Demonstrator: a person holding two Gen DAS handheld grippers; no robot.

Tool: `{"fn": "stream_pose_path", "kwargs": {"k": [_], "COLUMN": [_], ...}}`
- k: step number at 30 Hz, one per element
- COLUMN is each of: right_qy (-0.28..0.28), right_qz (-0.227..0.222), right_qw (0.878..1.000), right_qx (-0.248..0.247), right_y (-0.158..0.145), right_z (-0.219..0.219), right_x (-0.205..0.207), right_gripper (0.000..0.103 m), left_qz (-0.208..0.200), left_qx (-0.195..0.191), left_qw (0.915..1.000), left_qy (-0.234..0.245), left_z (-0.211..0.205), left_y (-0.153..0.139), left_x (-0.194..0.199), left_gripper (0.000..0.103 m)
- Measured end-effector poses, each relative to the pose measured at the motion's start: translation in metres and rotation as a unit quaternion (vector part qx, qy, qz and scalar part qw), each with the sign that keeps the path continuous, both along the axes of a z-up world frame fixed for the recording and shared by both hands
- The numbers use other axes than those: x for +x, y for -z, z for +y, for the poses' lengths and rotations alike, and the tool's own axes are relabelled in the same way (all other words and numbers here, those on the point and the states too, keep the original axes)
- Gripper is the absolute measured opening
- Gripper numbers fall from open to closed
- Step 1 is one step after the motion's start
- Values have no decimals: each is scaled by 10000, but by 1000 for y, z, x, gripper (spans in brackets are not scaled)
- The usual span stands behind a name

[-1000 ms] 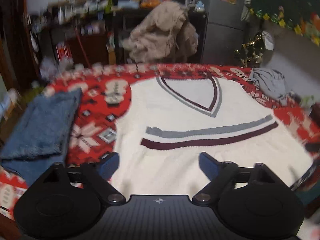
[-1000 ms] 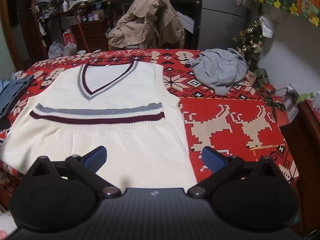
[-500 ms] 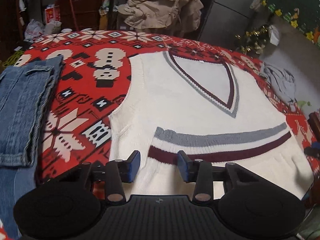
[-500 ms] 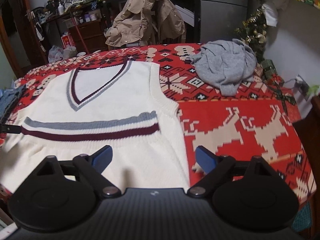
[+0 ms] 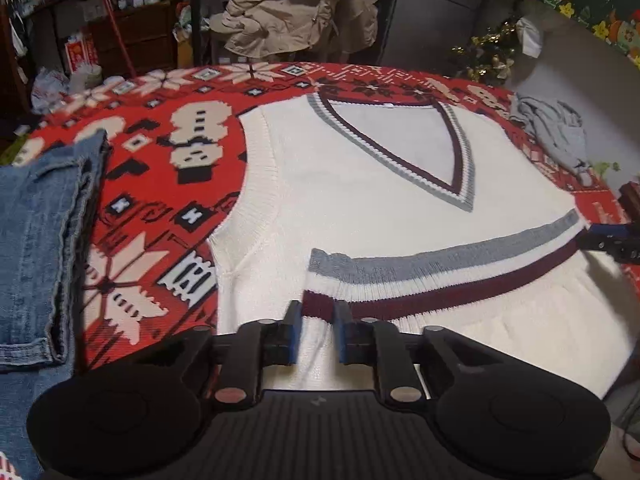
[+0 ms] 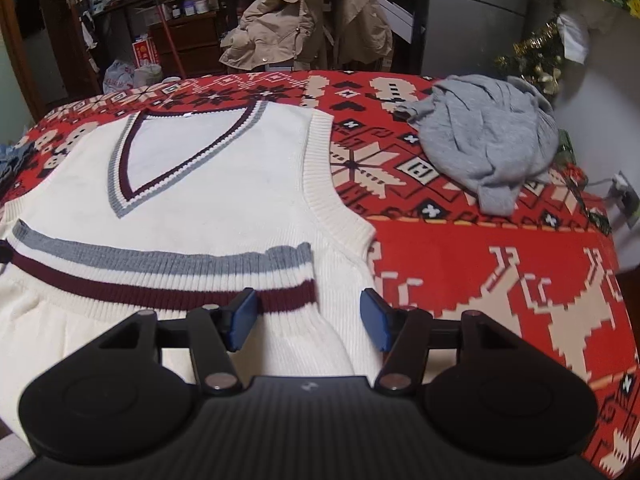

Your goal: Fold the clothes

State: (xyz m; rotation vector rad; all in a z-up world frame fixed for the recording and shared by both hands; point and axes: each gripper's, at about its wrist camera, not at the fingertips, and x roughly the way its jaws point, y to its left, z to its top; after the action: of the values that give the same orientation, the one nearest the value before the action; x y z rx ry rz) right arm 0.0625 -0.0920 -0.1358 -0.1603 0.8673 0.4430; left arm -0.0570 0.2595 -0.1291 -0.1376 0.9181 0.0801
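A white knit V-neck vest (image 5: 360, 184) lies flat on the red patterned tablecloth (image 6: 480, 264). Its bottom is folded up, so the grey and maroon striped hem (image 6: 160, 276) runs across its middle. My left gripper (image 5: 317, 334) is at the hem's left end, fingers drawn close with the maroon stripe pinched between them. My right gripper (image 6: 308, 320) is at the hem's right end, open, its blue pads (image 6: 242, 320) on either side of the folded edge. The right gripper's tip also shows in the left wrist view as a dark finger (image 5: 612, 240).
Folded blue jeans (image 5: 36, 248) lie on the table's left side. A crumpled grey garment (image 6: 488, 148) sits at the back right. Behind the table stand a chair draped with a beige jacket (image 6: 312, 20), cluttered shelves and a wall.
Both grippers moved forward and down onto the folded hem. The left one narrowed from wide open until it pinched the cloth. The right one narrowed partway around the hem's right end.
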Motion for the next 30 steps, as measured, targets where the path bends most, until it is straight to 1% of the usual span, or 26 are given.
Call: {"fn": "stream_pose_path", "kwargs": {"k": [1, 2, 3, 4, 5, 7, 8, 13, 15, 17, 18, 20, 21, 22, 23, 24, 27, 28, 30], "right_qy": [-10, -20, -33, -11, 13, 36, 51, 158, 148, 135, 141, 165, 182, 200, 221, 242, 306, 328, 370], "right_qz": [7, 14, 52, -9, -71, -219, -237, -224, -217, -252, -251, -254, -275, -313, -336, -359, -427, -449, -494], "right_qw": [10000, 10000, 9999, 10000, 10000, 9996, 9996, 9996, 9996, 9995, 9995, 9995, 9994, 9993, 9992, 9991, 9986, 9984, 9979], "right_qx": [23, 46, 94, 20, -58, -197, -159, -84, -125, -160, -144, -111, -106, -102, -69, -35, 67, 101, 169], "right_y": [0, 0, 0, -1, -3, -5, -6, -7, -5, -3, -2, -1, -1, -2, -4, -7, -16, -19, -25], "right_z": [1, 2, 3, 5, 7, 11, 10, 6, 6, 6, 5, 4, 3, 2, 0, -2, -9, -11, -15], "right_x": [1, 2, 2, 0, -2, -7, -8, -6, -5, -6, -6, -6, -5, -5, -6, -7, -11, -12, -14], "right_gripper": [58, 45, 36, 17, 6, 6, 6, 6, 6, 7, 7, 9, 9, 14, 20, 21, 24, 24, 24], "left_qz": [-21, -79, -140, -253, -380, -557, -588, -308, -346, -334, -323, -301, -294, -286, -279, -297, -383, -412, -498], "left_qx": [180, 353, 524, 718, 884, 1088, 1156, 1534, 1649, 1668, 1679, 1707, 1653, 1593, 1532, 1444, 1080, 951, 545], "left_qw": [9998, 9993, 9985, 9971, 9953, 9924, 9914, 9876, 9856, 9853, 9851, 9846, 9855, 9863, 9871, 9882, 9917, 9926, 9953], "left_qy": [-7, -11, -14, -44, -73, -162, -178, -148, -143, -132, -158, -216, -263, -312, -360, -413, -575, -628, -633], "left_z": [-5, -10, -15, -20, -24, -27, -27, -31, -33, -34, -33, -30, -27, -24, -21, -18, -10, -8, -4], "left_y": [-1, -4, -6, -9, -13, -19, -19, 8, 10, 10, 10, 9, 6, 3, 1, -3, -15, -19, -28], "left_x": [-1, -3, -5, -8, -12, -16, -17, -6, -6, -5, -5, -6, -7, -8, -9, -11, -19, -22, -30], "left_gripper": [9, 8, 8, 8, 8, 8, 8, 8, 8, 9, 12, 23, 32, 35, 35, 35, 34, 29, 22]}}
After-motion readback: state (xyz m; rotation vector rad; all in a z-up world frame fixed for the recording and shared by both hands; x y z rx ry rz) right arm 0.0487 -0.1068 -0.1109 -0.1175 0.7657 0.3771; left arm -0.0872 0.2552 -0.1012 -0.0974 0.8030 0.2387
